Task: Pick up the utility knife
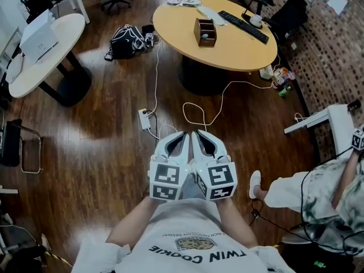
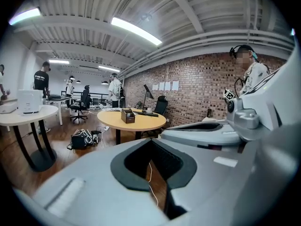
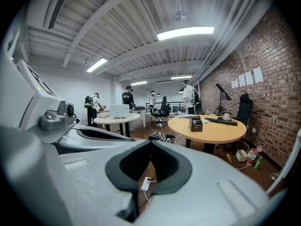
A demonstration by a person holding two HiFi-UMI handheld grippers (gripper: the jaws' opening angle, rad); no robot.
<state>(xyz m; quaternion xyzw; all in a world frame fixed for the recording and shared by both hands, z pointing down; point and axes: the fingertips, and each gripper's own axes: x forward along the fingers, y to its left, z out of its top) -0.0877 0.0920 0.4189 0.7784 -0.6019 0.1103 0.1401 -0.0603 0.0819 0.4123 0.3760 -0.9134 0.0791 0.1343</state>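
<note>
While your left tongs (image 1: 183, 136) and right tongs (image 1: 197, 136) are shut and empty, you risk shoving the knife. It isn't visible on the surface (image 1: 227, 44) ahead.

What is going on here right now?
A person holds two grippers side by side above the wooden floor. The left gripper and the right gripper both have their jaws together, with nothing between them. A round table with a wooden box stands ahead, not reached. No utility knife can be made out.
</note>
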